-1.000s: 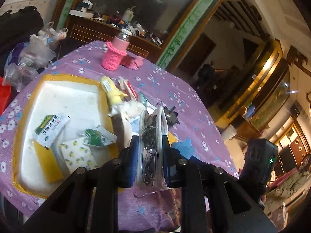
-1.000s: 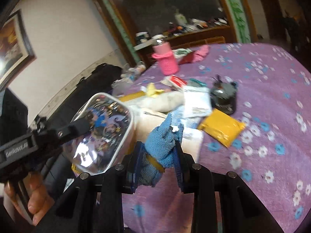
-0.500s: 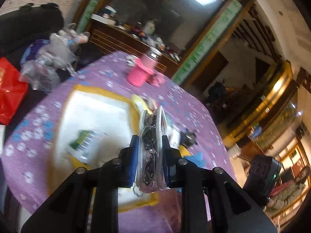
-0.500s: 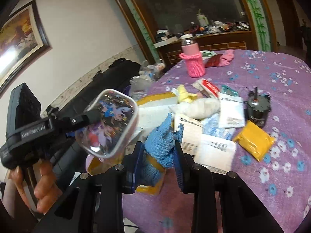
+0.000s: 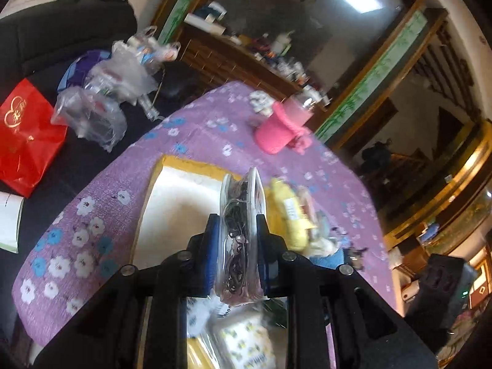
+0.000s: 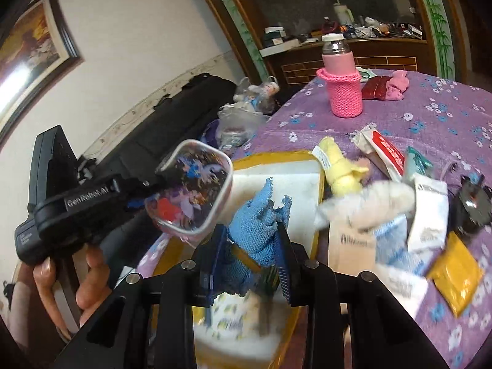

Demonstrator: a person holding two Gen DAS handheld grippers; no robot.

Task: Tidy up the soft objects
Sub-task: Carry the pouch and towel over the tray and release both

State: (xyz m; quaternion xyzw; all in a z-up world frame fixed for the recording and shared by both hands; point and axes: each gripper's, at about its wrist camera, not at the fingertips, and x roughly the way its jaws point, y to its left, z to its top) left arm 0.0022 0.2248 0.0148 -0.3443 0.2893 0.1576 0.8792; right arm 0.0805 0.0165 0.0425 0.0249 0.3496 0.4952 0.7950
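My left tongs are clamped on a clear pouch with dark cords inside. The pouch stands on its edge between the blue pads and hangs in the air over the white tray. From the right camera I see the same pouch from its flat side, with a bright cartoon picture on it, held out by the black left tool in a hand.

My right tongs are clamped on a blue knit cloth. It also hangs over the tray, near the pouch but not touching it.

The tray is white with a yellow rim. In it, under the tongs, lies one small pack with yellow spots.

The tray sits on a round bench with a purple cloth that has white and blue flowers. To the right of the tray lies a pile of soft things: one yellow toy, one white fluffy thing, one red and white packet, one yellow-brown pack and a few white packs. I cannot count the white packs well, for they blur. One dark round thing sits at the edge of the pile. Farther back stands one bottle in a pink knit sleeve, with one pink cloth beside it.

Off the bench I see one red bag, some clear plastic bags, a dark sofa, a wooden cabinet full of small things and one framed picture on the white wall.
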